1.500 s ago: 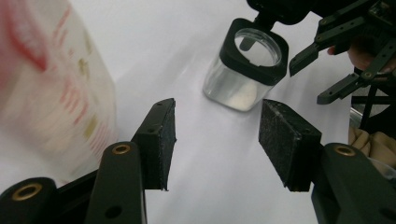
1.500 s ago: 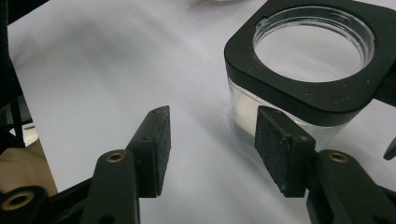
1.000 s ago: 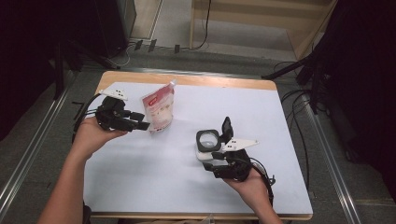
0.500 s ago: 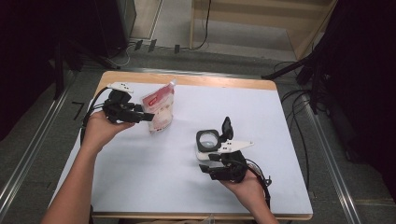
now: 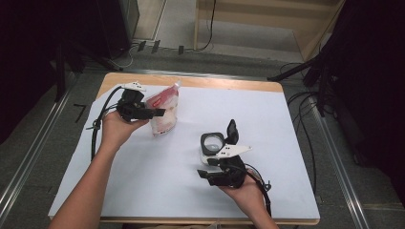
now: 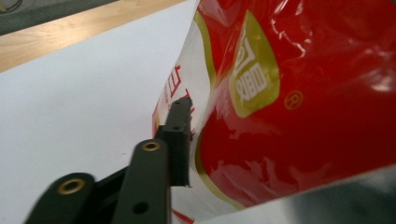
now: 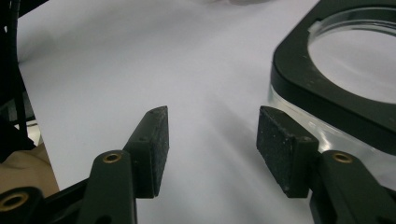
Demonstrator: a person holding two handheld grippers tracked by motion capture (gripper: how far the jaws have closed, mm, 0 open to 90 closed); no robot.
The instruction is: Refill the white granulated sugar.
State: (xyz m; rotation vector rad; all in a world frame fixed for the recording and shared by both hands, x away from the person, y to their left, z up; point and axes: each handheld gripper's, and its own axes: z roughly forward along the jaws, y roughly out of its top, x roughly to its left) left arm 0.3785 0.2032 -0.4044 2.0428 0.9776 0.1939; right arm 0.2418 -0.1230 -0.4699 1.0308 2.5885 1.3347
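Two tools are at work over the white-covered table [image 5: 143, 191]. Left tool [image 5: 160, 113] stands near the table's far left corner with the red pouch [image 5: 165, 112] between its jaws; these have just been closing, and one pad [image 6: 180, 140] lies against the pouch's face, the other being hidden behind it. The pouch stands upright, tilted slightly. Right tool [image 7: 210, 149] hovers nearer the table's front edge, jaws half apart and holding nothing, just beside a clear black-lidded container [image 5: 211, 141] left of centre.
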